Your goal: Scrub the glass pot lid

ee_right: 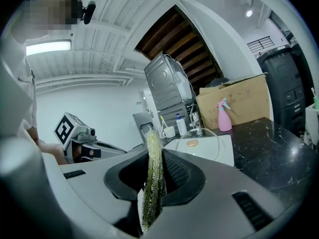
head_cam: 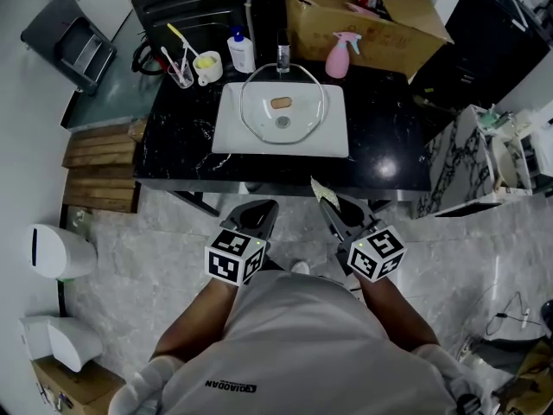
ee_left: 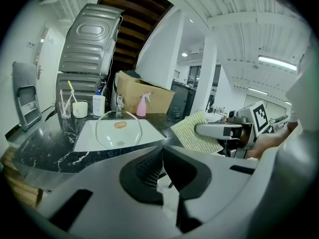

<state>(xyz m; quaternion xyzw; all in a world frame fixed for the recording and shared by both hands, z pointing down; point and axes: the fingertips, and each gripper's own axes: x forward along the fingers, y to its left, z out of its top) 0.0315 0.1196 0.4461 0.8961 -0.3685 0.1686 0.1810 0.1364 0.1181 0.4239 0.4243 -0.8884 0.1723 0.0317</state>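
Note:
The glass pot lid [head_cam: 283, 104] lies in the white sink [head_cam: 229, 137] on the black counter, its brown knob up. It also shows in the left gripper view as a clear dome [ee_left: 118, 129] and in the right gripper view [ee_right: 198, 135]. Both grippers hang in front of the counter edge, well short of the lid. My left gripper [head_cam: 263, 207] [ee_left: 162, 149] is shut with nothing in it. My right gripper [head_cam: 327, 202] [ee_right: 155, 151] is shut on a yellow-green scrub pad [head_cam: 320, 189] [ee_right: 151, 183] [ee_left: 195, 133], held edge-up.
Behind the sink stand a faucet [head_cam: 282, 57], a toothbrush cup [head_cam: 181, 73], a mug [head_cam: 207, 66], a soap bottle [head_cam: 242, 53] and a pink spray bottle [head_cam: 339, 56]. A cardboard box [head_cam: 371, 20] sits at the back right. Wooden pallets [head_cam: 99, 167] lie on the floor, left.

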